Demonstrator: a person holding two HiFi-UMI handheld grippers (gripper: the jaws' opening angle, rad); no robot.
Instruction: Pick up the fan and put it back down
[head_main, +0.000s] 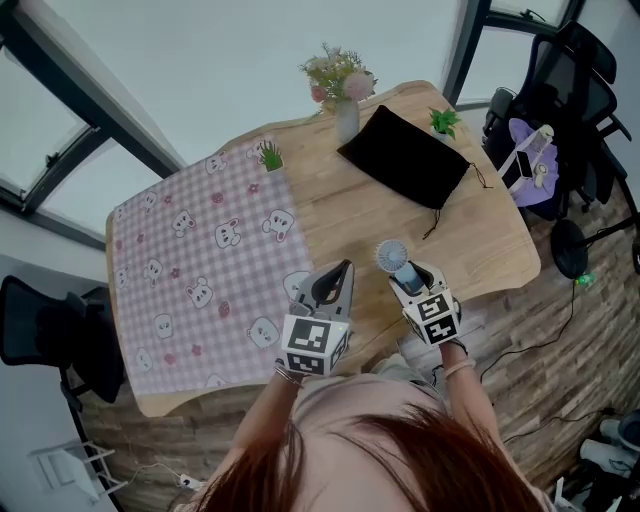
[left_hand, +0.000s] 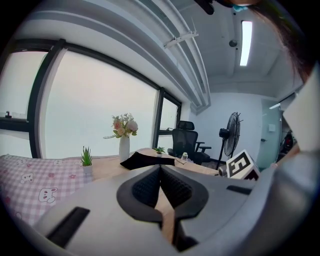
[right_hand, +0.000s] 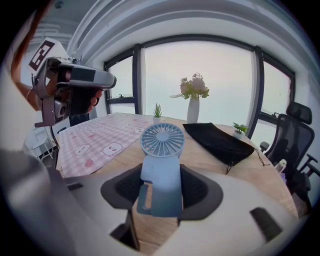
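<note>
Fan (right_hand: 161, 165) in R gripper (right_hand: 161, 186) over wood table (head_main: 480, 240) w/ pink cloth (head_main: 190, 260), by windows (right_hand: 165, 70).

Both grippers out front, side by side: right one loaded, left one empty.
The right gripper (head_main: 408, 277) has its jaws clamped on the handle of the fan (right_hand: 161, 145), with the right wrist (head_main: 458, 368) bent back towards the body. The left gripper (head_main: 340, 275) sits just beside it, jaws pressed together on nothing, angled forward, and the left forearm (head_main: 262, 420) is tucked in close below.
</note>
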